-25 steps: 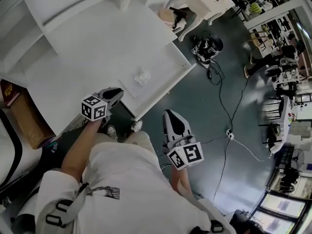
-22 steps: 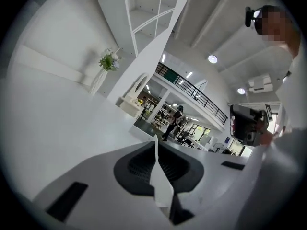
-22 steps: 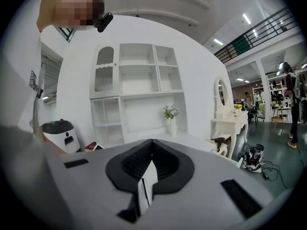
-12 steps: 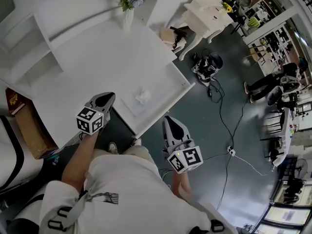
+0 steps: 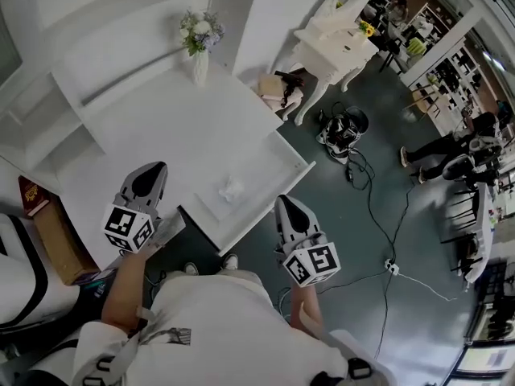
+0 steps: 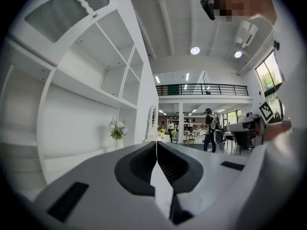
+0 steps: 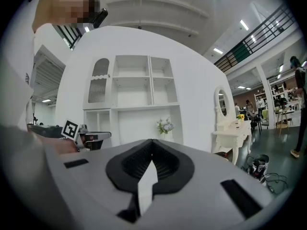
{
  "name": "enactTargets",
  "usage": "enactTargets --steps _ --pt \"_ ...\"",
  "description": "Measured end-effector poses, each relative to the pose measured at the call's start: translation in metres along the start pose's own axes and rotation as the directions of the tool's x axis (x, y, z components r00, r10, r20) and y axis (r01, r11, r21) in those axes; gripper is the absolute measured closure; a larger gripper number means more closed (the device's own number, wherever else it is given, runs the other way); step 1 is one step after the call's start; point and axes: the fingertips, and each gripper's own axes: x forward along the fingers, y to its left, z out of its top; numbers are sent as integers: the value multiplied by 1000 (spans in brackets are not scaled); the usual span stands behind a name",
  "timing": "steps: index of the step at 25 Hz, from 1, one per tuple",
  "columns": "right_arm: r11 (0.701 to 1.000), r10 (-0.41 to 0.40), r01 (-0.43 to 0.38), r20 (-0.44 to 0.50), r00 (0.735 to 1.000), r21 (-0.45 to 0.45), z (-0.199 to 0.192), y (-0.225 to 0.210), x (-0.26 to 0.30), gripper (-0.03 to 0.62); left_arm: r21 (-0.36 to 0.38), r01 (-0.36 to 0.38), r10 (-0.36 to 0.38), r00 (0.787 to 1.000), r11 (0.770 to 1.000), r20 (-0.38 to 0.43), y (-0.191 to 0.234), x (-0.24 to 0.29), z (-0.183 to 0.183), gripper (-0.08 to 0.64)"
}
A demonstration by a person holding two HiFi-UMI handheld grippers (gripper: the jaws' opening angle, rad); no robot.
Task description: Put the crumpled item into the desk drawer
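Observation:
A crumpled white item [image 5: 232, 188] lies in the open white desk drawer [image 5: 278, 185], which sticks out from the desk's front. My left gripper [image 5: 153, 172] hovers over the desk's near edge, left of the drawer, shut and empty. In the left gripper view its jaws [image 6: 156, 145] meet with nothing between them. To the right of the drawer's near corner, above the dark floor, my right gripper [image 5: 283, 203] is shut and empty as well. The right gripper view shows its jaws [image 7: 151, 143] closed, raised level toward the white shelving.
A white vase of flowers [image 5: 198, 45] stands at the back of the desk [image 5: 145, 127] under white wall shelves. A brown box [image 5: 56, 236] sits at the left. A white dressing table [image 5: 334, 40], bags and cables [image 5: 366, 175] occupy the floor at the right, with people beyond.
My left gripper has drawn back to the left, away from the drawer. The head view has tilted up, showing more of the shelves and vase. The crumpled item stays in the drawer.

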Motion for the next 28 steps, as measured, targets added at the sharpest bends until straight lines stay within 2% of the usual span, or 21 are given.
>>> enactTargets --steps 6,13,21,28 --pt "1000 -20 20 38 999 2 14 -36 -2 583 74 -43 38 997 996 67 -5 -6 51 540" --pt "999 -47 46 61 997 20 20 -66 -15 583 117 -120 107 988 986 111 -16 -25 89 540" --pt "997 -67 64 71 995 37 19 -95 -28 583 134 -228 206 966 964 157 -27 -48 105 540" --pt "997 -64 61 78 995 40 18 -113 -46 583 141 -286 262 951 948 166 -49 -56 99 540"
